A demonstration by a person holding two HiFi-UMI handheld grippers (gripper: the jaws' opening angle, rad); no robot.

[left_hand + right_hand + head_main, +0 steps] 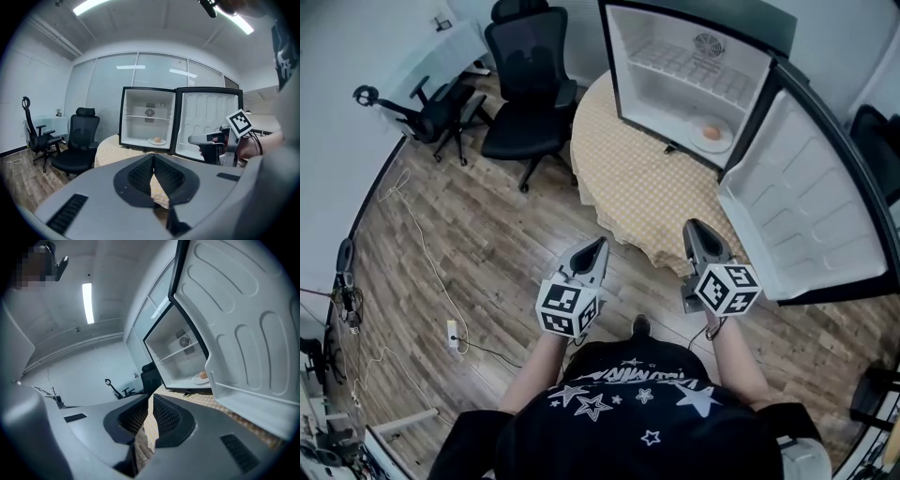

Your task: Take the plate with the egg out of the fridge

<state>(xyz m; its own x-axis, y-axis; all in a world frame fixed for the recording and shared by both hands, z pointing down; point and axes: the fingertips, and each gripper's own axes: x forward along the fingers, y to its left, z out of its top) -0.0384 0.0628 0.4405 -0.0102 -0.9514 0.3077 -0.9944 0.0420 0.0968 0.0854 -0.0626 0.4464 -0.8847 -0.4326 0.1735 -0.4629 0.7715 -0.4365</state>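
The plate (727, 140) with the egg (711, 133) lies on the floor of the open mini fridge (675, 56). The left gripper (598, 246) and right gripper (694, 227) hang well short of the fridge, jaws closed and empty. One should open its jaws and approach the plate's rim level.

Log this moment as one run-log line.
fridge: door open | plate with the egg: inside, bottom, untouched | left gripper: shut, empty | right gripper: shut, empty

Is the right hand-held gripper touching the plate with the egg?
Apart. The head view shows a stretch of bare tablecloth between the right hand-held gripper and the plate inside the fridge.
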